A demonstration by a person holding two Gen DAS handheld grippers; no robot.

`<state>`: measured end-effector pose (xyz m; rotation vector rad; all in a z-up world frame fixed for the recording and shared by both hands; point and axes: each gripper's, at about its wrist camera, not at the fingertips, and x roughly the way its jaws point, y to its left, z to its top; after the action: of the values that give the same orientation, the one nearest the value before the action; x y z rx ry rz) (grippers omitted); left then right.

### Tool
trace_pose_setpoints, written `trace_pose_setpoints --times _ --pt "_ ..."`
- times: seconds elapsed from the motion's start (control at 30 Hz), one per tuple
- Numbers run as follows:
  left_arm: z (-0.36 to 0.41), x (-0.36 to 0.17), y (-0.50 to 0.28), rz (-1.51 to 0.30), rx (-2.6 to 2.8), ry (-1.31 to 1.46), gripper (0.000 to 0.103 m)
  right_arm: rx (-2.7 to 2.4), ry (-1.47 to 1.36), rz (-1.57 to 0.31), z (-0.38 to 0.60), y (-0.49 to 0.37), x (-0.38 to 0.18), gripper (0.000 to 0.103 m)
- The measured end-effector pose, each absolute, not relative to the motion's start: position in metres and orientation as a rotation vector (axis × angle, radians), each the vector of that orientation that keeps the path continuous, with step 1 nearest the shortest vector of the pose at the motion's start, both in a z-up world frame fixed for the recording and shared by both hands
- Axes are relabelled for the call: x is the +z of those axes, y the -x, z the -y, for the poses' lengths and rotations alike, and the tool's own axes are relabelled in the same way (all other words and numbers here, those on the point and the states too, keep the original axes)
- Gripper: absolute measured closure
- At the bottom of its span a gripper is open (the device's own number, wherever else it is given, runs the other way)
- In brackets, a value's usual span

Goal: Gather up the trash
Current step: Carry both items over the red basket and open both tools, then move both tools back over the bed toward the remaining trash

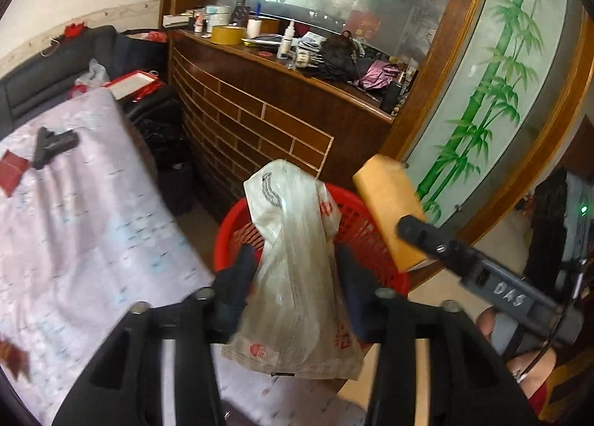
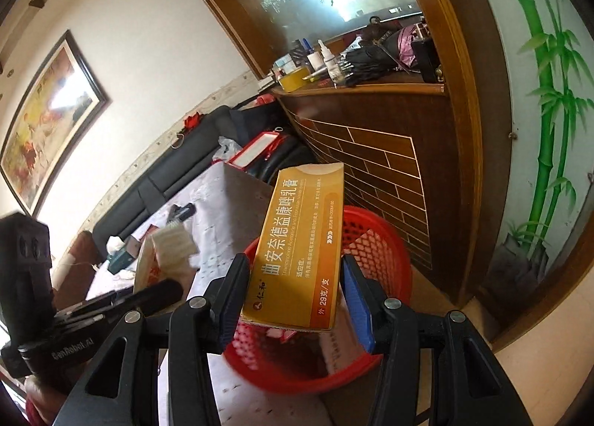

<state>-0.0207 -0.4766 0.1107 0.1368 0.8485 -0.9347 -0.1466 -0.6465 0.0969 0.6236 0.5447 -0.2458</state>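
1. left wrist view: the left gripper point(image 1: 295, 277) is clamped on a crumpled translucent white plastic bag point(image 1: 297, 262) with red print, held over the red mesh plastic basket point(image 1: 371, 240). the right gripper point(image 1: 412, 229) holds a long yellow cardboard box point(image 1: 388, 210) just beside it.
2. right wrist view: the right gripper point(image 2: 293, 296) pinches the yellow cardboard box point(image 2: 300, 247) above the red basket point(image 2: 382, 251), beside the pale cloth-covered table point(image 2: 222, 218).
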Motion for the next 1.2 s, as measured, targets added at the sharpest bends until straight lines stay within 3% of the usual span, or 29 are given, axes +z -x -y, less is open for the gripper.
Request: trace_pose_setpoints --times 0.03,0.07,0.33,0.67,1.03,1.2 --pt "0.480 0.108 0.018 -0.854 -0.912 -0.136 0.034 -0.254 -0.622 -0.553 0.650 0.145 0.094 0.046" --pt "0.478 0.107 0.017 -0.854 -0.900 -0.125 0.034 -0.259 -0.621 -0.556 0.652 0.145 0.093 0.042" --pt "0.421 0.116 0.026 -0.805 -0.856 -0.130 0.034 -0.164 -0.634 -0.521 0.623 0.165 0.105 0.041" --pt "0.282 0.123 0.013 -0.780 -0.678 -0.082 0.033 0.065 -0.523 -0.551 0.507 0.151 0.133 0.041" --pt "0.049 0.098 -0.100 -0.856 -0.274 0.046 0.031 0.252 -0.399 -0.674 0.387 0.100 0.133 0.042" --pt "-0.013 0.065 -0.170 -0.960 -0.216 0.104 0.031 0.280 -0.360 -0.730 0.352 0.077 0.124 0.042"
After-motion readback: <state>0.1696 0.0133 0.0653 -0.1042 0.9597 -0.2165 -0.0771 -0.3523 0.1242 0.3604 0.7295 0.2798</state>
